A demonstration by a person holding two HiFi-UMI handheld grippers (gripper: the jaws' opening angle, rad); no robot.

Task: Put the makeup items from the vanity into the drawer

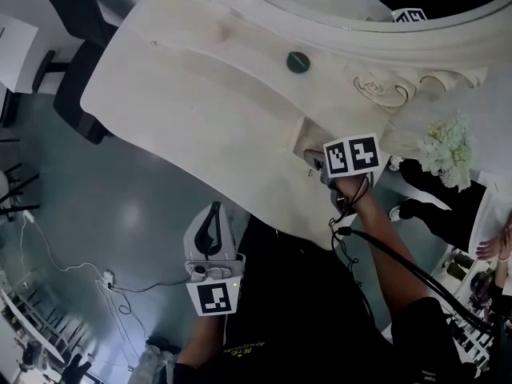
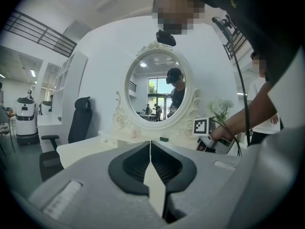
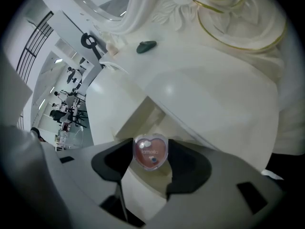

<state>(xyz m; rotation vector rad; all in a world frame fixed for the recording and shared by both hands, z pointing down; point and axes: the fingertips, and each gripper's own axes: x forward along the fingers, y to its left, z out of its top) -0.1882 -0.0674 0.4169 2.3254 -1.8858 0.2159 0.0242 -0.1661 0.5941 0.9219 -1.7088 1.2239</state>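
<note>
In the right gripper view, my right gripper (image 3: 150,146) is shut on a small pink heart-shaped compact (image 3: 151,153). It holds the compact over the open drawer (image 3: 143,116) of the white vanity (image 1: 192,94). In the head view that gripper (image 1: 322,166) sits at the drawer opening (image 1: 306,137) on the vanity's front right. A dark green round item (image 1: 298,62) lies on the vanity top near the mirror frame and also shows as the green item (image 3: 146,46). My left gripper (image 1: 213,217) hangs off the table's front edge, jaws shut on nothing (image 2: 150,144).
An oval mirror (image 2: 159,87) in an ornate white frame backs the vanity. White flowers (image 1: 446,150) stand at the right end. A black office chair (image 1: 76,70) is at the left end. Cables (image 1: 376,246) trail from my right arm. A person's hand (image 1: 492,246) is at the far right.
</note>
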